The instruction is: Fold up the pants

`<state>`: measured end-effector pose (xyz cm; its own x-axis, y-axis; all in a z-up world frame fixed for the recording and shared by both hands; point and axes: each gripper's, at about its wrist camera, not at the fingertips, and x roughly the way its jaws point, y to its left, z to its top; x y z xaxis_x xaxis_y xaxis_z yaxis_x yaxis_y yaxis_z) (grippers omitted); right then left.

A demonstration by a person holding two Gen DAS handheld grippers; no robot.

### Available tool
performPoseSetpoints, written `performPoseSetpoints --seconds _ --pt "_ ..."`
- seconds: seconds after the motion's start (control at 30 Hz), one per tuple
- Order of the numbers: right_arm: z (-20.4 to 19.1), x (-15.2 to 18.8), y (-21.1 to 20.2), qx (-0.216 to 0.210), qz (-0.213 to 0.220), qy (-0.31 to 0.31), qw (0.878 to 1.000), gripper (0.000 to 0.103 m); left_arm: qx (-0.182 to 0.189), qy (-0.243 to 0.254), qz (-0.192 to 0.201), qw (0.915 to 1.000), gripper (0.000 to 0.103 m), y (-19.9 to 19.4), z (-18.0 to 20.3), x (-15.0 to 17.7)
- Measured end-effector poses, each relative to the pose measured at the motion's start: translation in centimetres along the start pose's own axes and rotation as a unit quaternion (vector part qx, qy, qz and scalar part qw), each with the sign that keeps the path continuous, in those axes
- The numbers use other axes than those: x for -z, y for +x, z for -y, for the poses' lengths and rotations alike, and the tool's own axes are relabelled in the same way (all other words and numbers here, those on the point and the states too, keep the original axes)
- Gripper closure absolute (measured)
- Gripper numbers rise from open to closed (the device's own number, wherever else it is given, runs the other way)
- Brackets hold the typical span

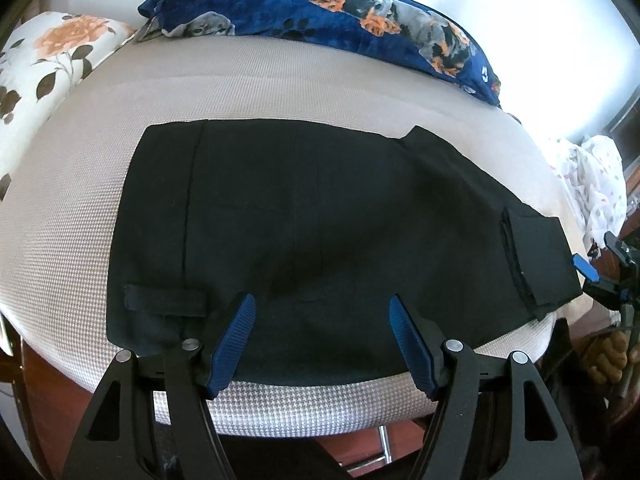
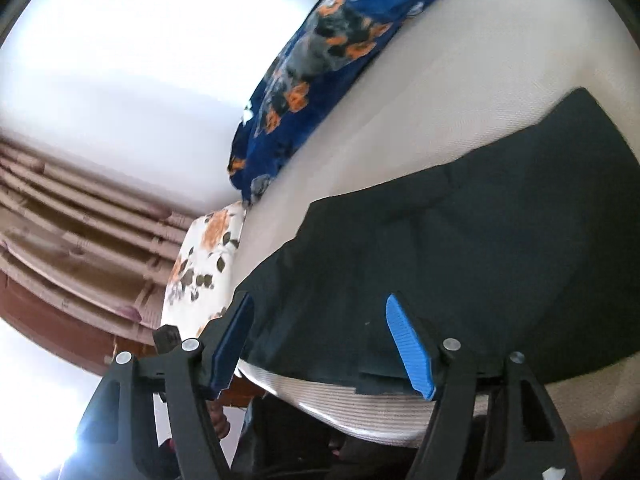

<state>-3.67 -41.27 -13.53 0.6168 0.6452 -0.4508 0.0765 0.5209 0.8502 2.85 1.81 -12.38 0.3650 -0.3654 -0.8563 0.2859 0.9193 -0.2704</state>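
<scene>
Black pants (image 1: 320,220) lie flat on a beige bed (image 1: 248,84), waist at the left, folded leg ends at the right. My left gripper (image 1: 322,300) is open over the pants' near edge, its blue pads (image 1: 236,340) apart above the cloth. My right gripper (image 2: 318,304) is open at the leg end of the pants (image 2: 460,260); it also shows at the right edge of the left wrist view (image 1: 592,276). Neither gripper holds cloth.
A blue dog-print blanket (image 1: 360,12) lies along the bed's far side. A floral pillow (image 1: 44,68) sits at the left. White spotted cloth (image 1: 592,184) lies at the right. The bed's near edge (image 1: 304,408) is just below my fingers. Curtains (image 2: 80,220) hang beyond.
</scene>
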Motion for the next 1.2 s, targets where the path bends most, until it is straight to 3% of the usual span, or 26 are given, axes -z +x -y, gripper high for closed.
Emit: performPoseSetpoints --seconds 0.13,0.2,0.33,0.47,0.53,0.63,0.8,0.9,1.07,1.2 --pt "-0.4 0.3 1.2 0.003 -0.033 -0.012 0.999 0.036 -0.003 0.011 -0.003 0.9999 0.033 0.0 0.5 0.0" --pt "-0.6 0.7 1.8 -0.020 -0.055 -0.008 0.998 0.036 -0.004 0.014 -0.003 0.9999 0.033 0.0 0.7 0.0" --pt "0.5 2.0 3.3 -0.068 -0.099 0.054 0.991 0.034 -0.002 0.012 -0.006 0.9999 0.033 0.1 0.7 0.0" --pt "2.0 3.2 4.5 -0.052 -0.125 0.101 0.986 0.033 0.002 0.012 -0.006 0.9999 0.033 0.1 0.7 0.1" --pt "2.4 3.3 4.7 -0.042 -0.124 0.111 0.985 0.033 0.016 0.018 -0.007 0.9997 0.033 0.0 1.0 0.1" --pt "3.2 3.4 4.3 -0.048 -0.101 0.145 0.983 0.033 0.068 0.041 -0.015 0.9968 0.033 -0.2 2.5 -0.2" --pt "4.0 4.0 2.9 -0.045 -0.045 0.182 0.981 0.033 0.181 0.080 -0.022 0.9800 0.033 0.0 7.1 -2.7" --pt "4.4 4.0 2.4 -0.047 -0.029 0.190 0.980 0.032 0.245 0.089 -0.050 0.9641 0.033 2.0 10.5 -5.2" --pt "4.6 4.0 2.7 -0.052 -0.019 0.194 0.979 0.028 0.296 0.068 -0.118 0.9456 0.033 7.0 13.8 -7.9" --pt "4.5 3.7 2.6 -0.056 -0.002 0.196 0.979 0.027 0.328 0.002 -0.163 0.9304 0.033 11.2 14.1 -9.4"
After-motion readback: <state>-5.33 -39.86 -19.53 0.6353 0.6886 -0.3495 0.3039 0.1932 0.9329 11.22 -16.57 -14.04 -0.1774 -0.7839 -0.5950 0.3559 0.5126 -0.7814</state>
